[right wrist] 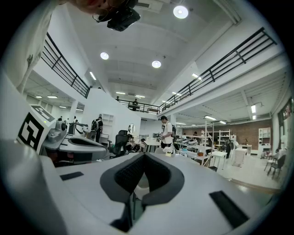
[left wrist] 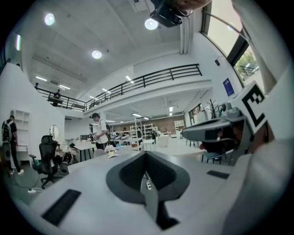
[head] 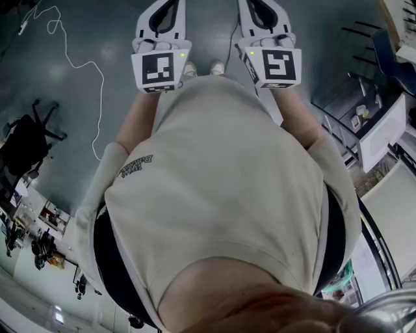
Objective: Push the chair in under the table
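1. Chair (head: 26,140): in the head view the only one I find is a black office chair at the far left edge, well apart from both grippers. I cannot tell if it is the one meant. The left gripper (head: 162,19) and right gripper (head: 263,16) are held out before the person's chest, above a floor crossed by a thin white cable (head: 81,65).
2. Left gripper view: the jaws are pressed together with nothing between them. A black office chair (left wrist: 46,156) stands far off near a table (left wrist: 85,148).
3. Right gripper view: the jaws are likewise closed and empty. The chair probably rolls lightly and may swivel, so pushing on the stiff backrest seems best. The cable may lie in the way.
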The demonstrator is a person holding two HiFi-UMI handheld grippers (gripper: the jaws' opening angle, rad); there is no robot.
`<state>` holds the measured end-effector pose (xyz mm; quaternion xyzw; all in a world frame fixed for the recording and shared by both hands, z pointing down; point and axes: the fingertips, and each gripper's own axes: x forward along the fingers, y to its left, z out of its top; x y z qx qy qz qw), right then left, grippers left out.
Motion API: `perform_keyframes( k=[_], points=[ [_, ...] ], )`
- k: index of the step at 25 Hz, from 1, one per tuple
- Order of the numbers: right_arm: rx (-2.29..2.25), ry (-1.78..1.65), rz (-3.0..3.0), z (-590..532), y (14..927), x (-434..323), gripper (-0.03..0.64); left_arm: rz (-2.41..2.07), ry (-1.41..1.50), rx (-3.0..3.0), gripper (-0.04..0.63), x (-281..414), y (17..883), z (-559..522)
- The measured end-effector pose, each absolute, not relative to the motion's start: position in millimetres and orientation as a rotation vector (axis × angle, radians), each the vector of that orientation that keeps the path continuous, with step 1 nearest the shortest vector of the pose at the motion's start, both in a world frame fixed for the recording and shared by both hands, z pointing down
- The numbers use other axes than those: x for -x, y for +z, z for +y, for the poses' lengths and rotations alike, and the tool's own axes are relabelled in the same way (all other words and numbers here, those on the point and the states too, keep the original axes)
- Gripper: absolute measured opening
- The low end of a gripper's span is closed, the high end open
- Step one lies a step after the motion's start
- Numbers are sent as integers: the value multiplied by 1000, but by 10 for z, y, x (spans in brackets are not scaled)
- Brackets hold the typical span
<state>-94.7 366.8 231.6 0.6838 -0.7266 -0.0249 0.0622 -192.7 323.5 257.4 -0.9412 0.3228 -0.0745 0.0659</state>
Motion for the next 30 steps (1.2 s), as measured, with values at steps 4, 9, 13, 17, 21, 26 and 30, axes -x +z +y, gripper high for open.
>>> perform_keyframes(
  k=[4,9,13,17,21,26,30],
  points=[
    [-2063,-65,-2200,3686,2346,957,9,977,-232,2844,11,1933,2591,3240],
    [-2091,-54,-2182,3702,2349,898,9,971,-249,2834,11,1900,2605,3265],
    [-2105,-45,-2181,3749,2357,837,9,965,-257,2836,11,1867,2628,3322],
    [-2091,-29,-2203,3753,2389,767,9,969,-266,2836,11,1791,2667,3327],
    [-2078,-40,-2230,3800,2427,633,9,992,-271,2836,11,1663,2709,3355],
    [-2051,-46,-2297,3844,2415,453,9,1032,-264,2823,11,1492,2752,3400],
    [-2042,-68,-2307,3842,2415,362,9,1066,-255,2808,11,1406,2787,3376]
  ],
)
